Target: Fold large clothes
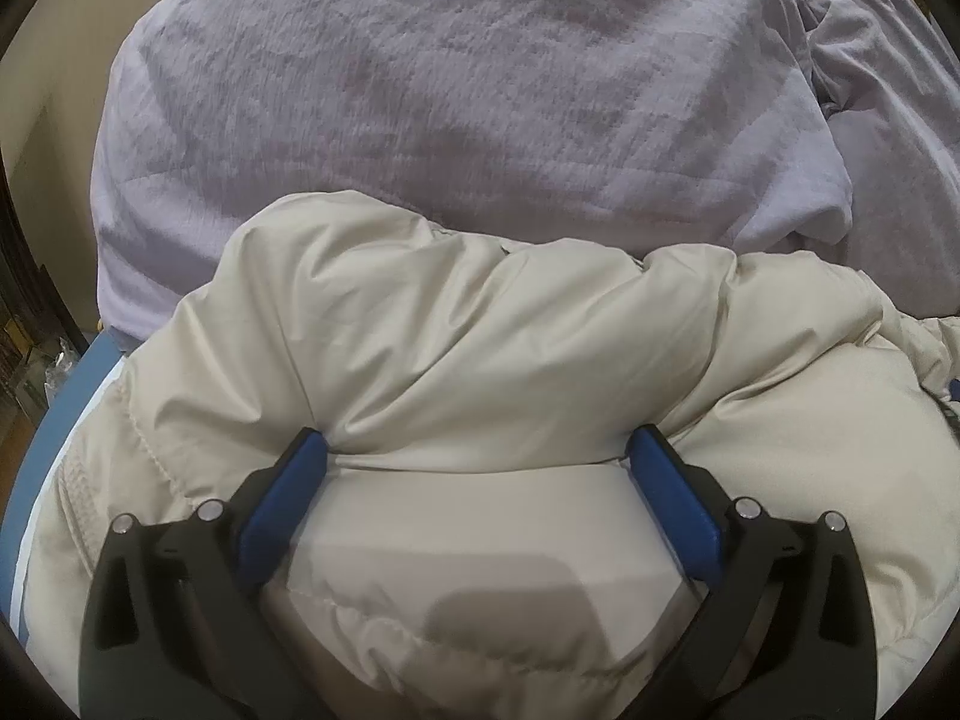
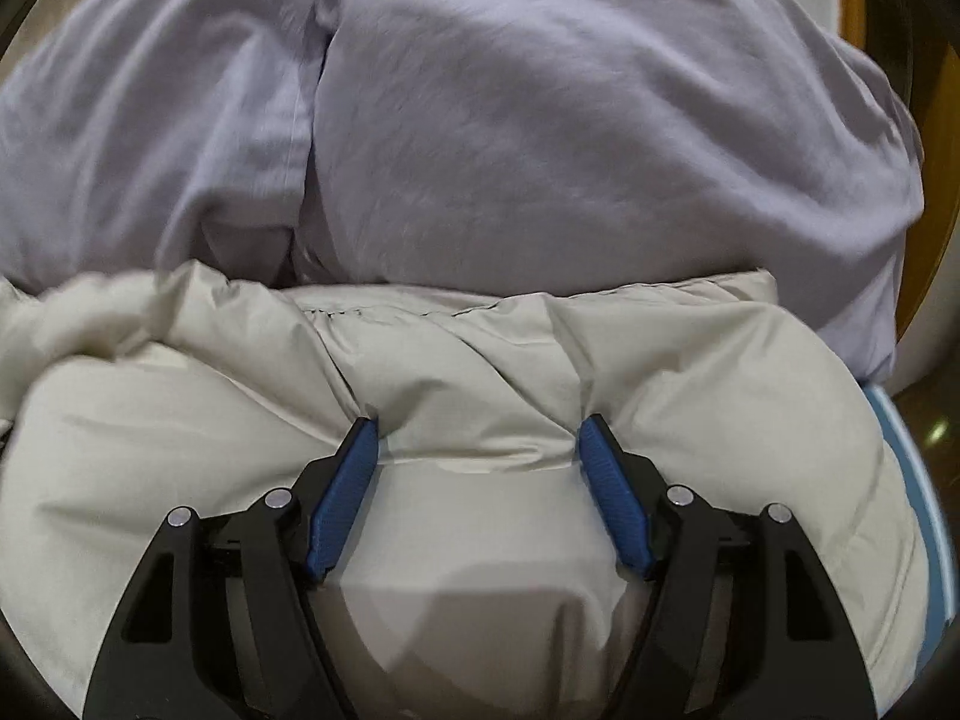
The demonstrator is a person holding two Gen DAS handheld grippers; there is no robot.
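Left view, around: we see a lilac duvet (image 1: 456,90) behind the cream jacket (image 1: 480,336), and a blue edge (image 1: 66,396) at the left.
Left view, hidden: the jacket's near part runs out of frame; the room at far left is too dark to read.
Left view, tool: our left gripper (image 1: 477,450) stands spread wide, fingers (image 1: 288,486) pressed against a puffy fold that bulges between and beyond them.
Right view, around: the duvet (image 2: 540,138) lies bunched behind the jacket (image 2: 480,360).
Right view, hidden: the jacket's left end is blurred.
Right view, tool: our right gripper (image 2: 480,438) is parted, jacket fabric filling the gap; we cannot tell if it pinches.
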